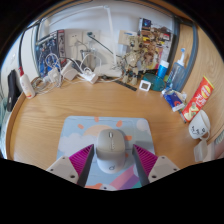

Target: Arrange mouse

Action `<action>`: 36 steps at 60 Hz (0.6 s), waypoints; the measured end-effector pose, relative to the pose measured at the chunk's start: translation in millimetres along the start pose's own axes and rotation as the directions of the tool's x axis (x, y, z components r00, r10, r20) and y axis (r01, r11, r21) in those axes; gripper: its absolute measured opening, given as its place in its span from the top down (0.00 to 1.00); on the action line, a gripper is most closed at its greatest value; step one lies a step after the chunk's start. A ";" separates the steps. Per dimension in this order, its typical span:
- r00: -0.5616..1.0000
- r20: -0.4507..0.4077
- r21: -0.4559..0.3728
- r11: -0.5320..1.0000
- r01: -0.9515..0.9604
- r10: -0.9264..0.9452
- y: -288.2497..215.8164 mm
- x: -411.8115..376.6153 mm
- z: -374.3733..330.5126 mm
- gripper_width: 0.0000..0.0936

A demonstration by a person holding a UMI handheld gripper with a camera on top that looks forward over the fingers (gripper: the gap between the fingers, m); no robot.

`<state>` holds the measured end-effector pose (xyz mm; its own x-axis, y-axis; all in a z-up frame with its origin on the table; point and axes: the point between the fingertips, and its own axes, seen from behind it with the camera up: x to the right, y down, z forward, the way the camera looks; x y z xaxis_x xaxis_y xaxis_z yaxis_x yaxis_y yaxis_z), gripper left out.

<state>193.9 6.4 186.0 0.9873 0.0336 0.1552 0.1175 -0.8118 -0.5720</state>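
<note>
A light grey computer mouse (pixel 111 146) lies on a pastel patterned mouse pad (pixel 84 130) on the wooden desk (pixel 60 110). My gripper (pixel 113 153) is low over the pad with the mouse between its fingers. The magenta pads (pixel 76 162) flank the mouse's rear half. The left pad is at or very near the mouse's side, and a narrow gap shows at the right pad. The mouse rests on the pad and points away from me. The fingers are open.
At the desk's back stand power strips and tangled cables (pixel 75 68), a white bottle (pixel 25 84) at the left, a blue cup (pixel 162 72) and a clear bottle (pixel 179 65). Snack packets (pixel 200 98) and a white object (pixel 200 125) lie at the right.
</note>
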 end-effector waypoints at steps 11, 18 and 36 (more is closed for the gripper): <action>0.997 0.048 0.076 0.995 -0.063 0.060 -57.9 -8.8 -88.0 0.16; 0.998 0.025 0.145 0.987 -0.069 0.066 -107.3 -1.1 -151.2 0.16; 0.999 0.019 0.254 0.967 -0.036 0.033 -165.3 -3.5 -250.2 0.16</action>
<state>144.3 -5.4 481.5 0.9924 0.0179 0.1215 0.1049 -0.6381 -0.7628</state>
